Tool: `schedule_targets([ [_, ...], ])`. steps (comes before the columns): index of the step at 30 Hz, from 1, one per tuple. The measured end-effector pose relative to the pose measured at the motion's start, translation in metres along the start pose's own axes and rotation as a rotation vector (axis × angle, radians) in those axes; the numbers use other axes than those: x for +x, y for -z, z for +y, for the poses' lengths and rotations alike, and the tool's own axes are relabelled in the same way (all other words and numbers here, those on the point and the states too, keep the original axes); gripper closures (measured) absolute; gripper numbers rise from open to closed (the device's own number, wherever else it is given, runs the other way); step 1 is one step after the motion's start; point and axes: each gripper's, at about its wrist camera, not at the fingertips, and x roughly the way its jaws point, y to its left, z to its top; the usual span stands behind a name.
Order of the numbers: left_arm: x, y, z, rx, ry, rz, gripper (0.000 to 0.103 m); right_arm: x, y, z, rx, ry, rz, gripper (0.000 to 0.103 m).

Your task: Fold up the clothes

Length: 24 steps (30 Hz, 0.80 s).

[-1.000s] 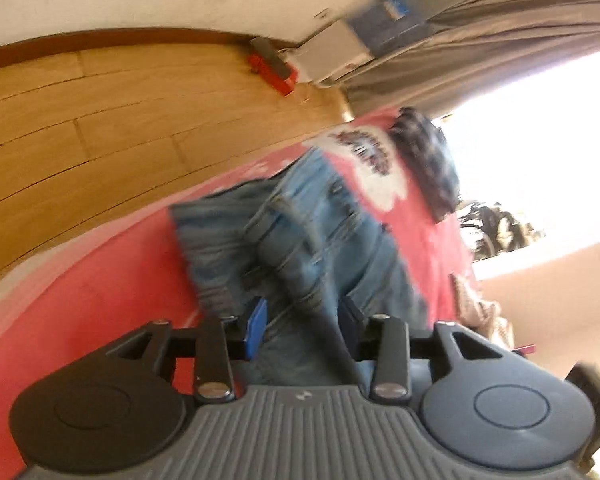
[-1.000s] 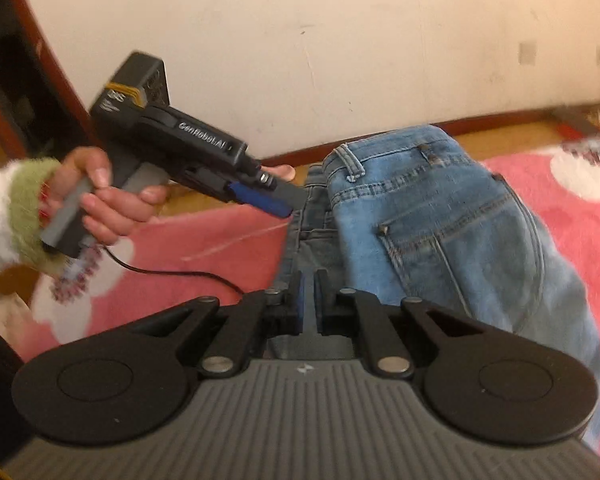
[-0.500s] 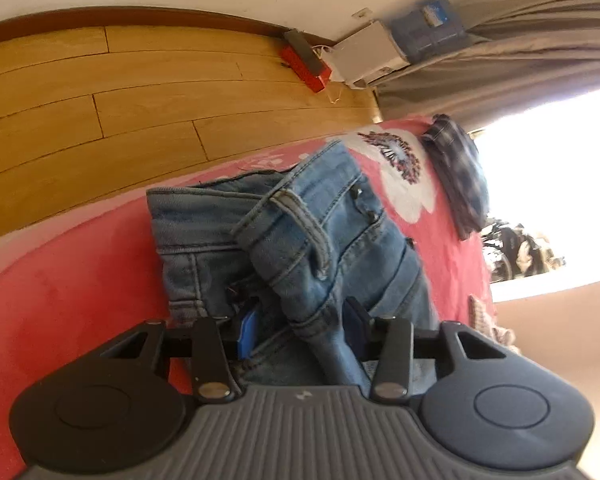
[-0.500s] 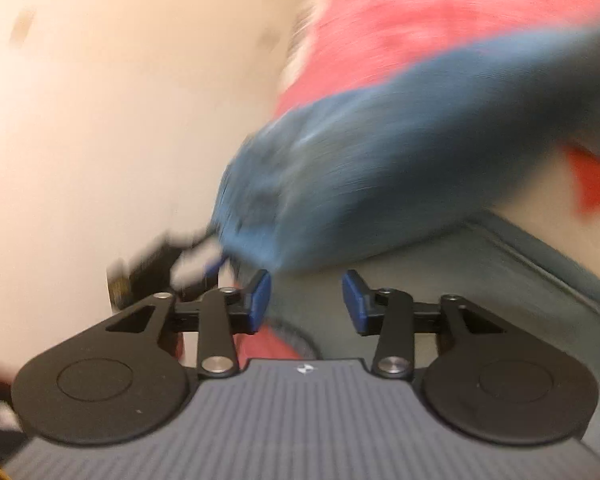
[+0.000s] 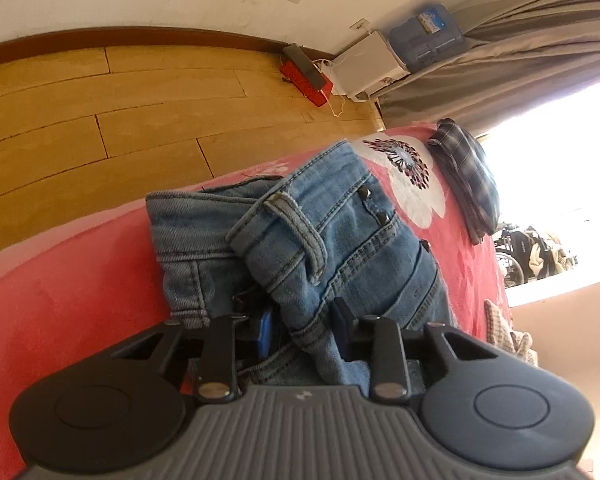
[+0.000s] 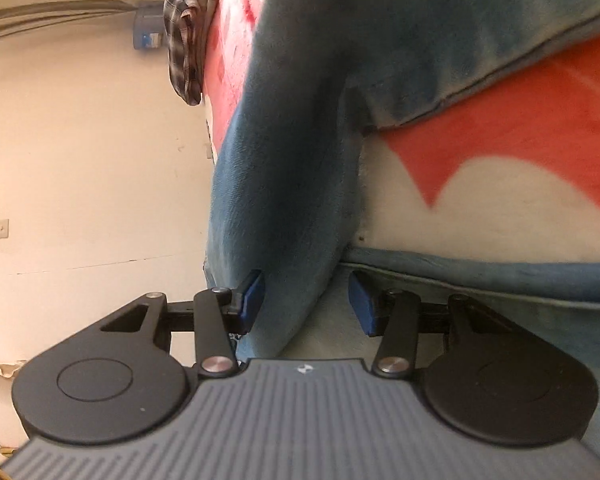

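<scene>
a: two grippers, one pair of jeans (image 5: 332, 240). start with the left wrist view?

b: sure. the jeans lie folded on a red blanket (image 5: 80, 300) with white flowers, near the blanket's edge by the wooden floor (image 5: 100, 120). the waistband and a belt loop face up. the left gripper (image 5: 302, 328) has a bunched fold of denim between its blue pads; its jaws have just been closing and look pressed on that fold.

a: anything else on the blanket?

b: a folded plaid garment (image 5: 468, 172) sits further along, toward the far end, well apart from the jeans. a red box (image 5: 306, 76) and a white box (image 5: 368, 66) lie on the floor by the wall.

a: and the right wrist view?

b: it's rolled on its side and blurred. a hanging fold of the jeans (image 6: 284, 160) runs down between the right gripper (image 6: 306, 300) pads. its jaws have just been opening; the left pad is against the cloth, the right pad stands clear, so no grip. the plaid garment (image 6: 182, 36) shows at the top.
</scene>
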Motion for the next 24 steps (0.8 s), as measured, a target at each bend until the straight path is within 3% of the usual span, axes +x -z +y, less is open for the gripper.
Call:
schedule_targets([
  [6, 0.003, 0.002, -0.001, 0.009, -0.003, -0.021, 0.079, 0.005, 0.001, 0.005, -0.018, -0.028, -0.027, 0.064],
  [8, 0.003, 0.003, -0.002, 0.018, -0.009, -0.032, 0.082, 0.004, 0.002, 0.006, -0.044, -0.023, -0.043, 0.072],
  [10, 0.002, 0.005, -0.006, 0.037, -0.015, -0.051, 0.086, 0.001, 0.003, 0.009, -0.081, -0.002, -0.064, 0.088],
  [13, -0.003, 0.006, -0.017, 0.110, -0.023, -0.077, 0.092, -0.002, 0.005, 0.017, -0.149, 0.025, -0.086, 0.100],
  [19, -0.034, -0.007, -0.041, 0.212, 0.039, -0.102, 0.093, -0.028, 0.020, 0.067, -0.414, 0.012, -0.075, 0.101],
  [24, -0.048, -0.019, -0.051, 0.274, 0.031, -0.080, 0.093, -0.063, 0.034, 0.093, -0.574, -0.030, -0.037, 0.101],
])
